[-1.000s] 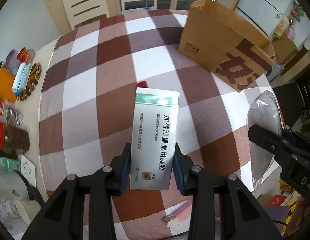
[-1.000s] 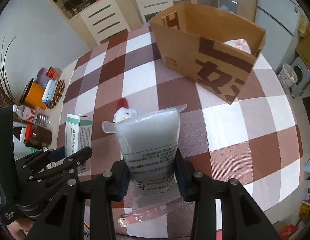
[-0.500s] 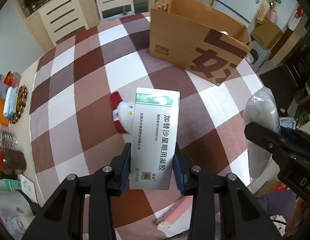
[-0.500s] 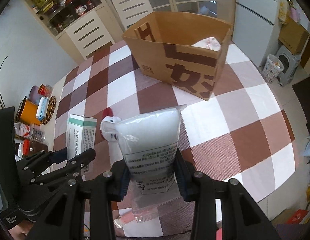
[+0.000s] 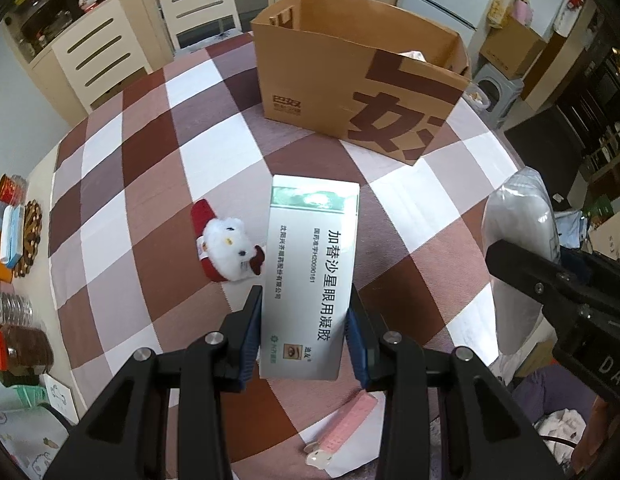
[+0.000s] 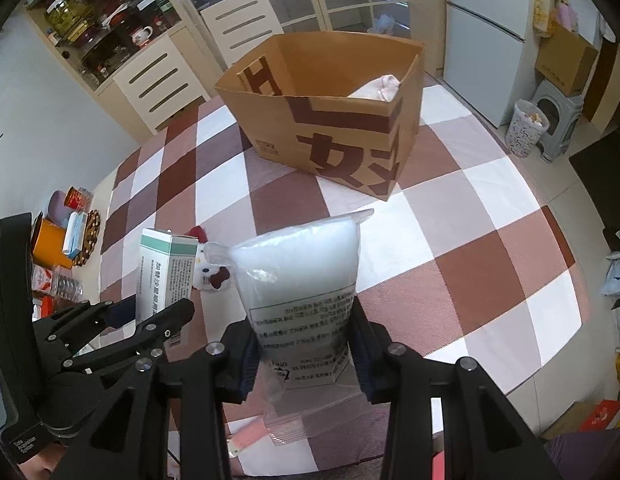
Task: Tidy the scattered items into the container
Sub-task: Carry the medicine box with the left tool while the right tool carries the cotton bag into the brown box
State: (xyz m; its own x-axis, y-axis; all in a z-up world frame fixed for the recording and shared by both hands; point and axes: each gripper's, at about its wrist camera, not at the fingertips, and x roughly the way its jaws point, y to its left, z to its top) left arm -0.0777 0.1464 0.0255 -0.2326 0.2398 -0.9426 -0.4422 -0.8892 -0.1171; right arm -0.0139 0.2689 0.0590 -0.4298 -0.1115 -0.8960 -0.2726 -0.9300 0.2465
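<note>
White medicine box [image 5: 310, 276] clamped between left fingers [image 5: 252, 332]; cotton bag [image 6: 302, 280] between right fingers [image 6: 361, 356].

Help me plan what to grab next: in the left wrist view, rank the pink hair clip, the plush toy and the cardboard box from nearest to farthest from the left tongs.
1. Pink hair clip: just below the left tongs, near table edge.
2. Plush toy: up and left on the cloth.
3. Cardboard box: far side of the table.

Cardboard box [image 6: 333, 136] hides most of perhaps a cloth [image 6: 379, 87]
</note>
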